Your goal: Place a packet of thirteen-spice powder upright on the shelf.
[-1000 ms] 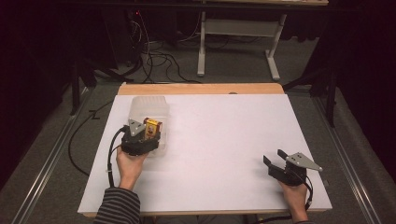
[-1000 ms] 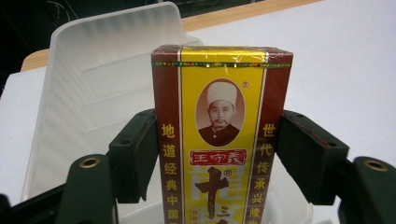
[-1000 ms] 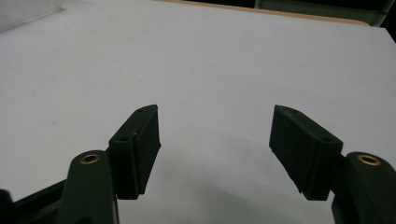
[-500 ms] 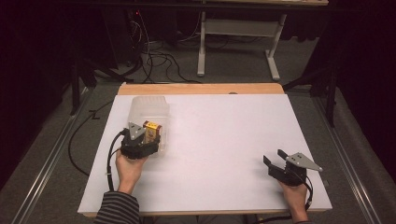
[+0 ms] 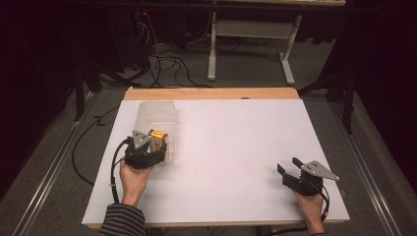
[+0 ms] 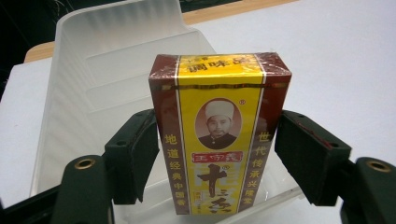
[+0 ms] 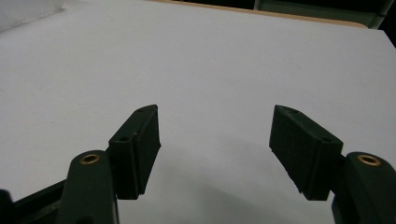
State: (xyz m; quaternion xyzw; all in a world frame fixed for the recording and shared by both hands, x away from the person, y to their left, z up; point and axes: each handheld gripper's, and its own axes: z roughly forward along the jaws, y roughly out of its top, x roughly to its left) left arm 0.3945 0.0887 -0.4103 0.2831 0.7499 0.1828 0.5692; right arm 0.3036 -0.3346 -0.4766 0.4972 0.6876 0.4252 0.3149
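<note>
Standing upright in the near end of the clear tray (image 6: 93,60), box (image 6: 219,135) set between the spread jaws of the left claw (image 6: 219,154), small gaps at both sides, so placing judged done and only backing off left. Resting spread and empty near the right edge of the worktop (image 5: 236,147), right claw (image 5: 291,169); box bottom cut off in the left gripper view, so seating on the tray floor hard to confirm.

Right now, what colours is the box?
Dark red box with a yellow centre panel; clearest in the left gripper view.

spice box in the tray

a red and yellow box (image 6: 219,133) with chinese print and a small portrait stands upright at the near end of a clear plastic tray (image 6: 112,60), on the table's left side.
</note>
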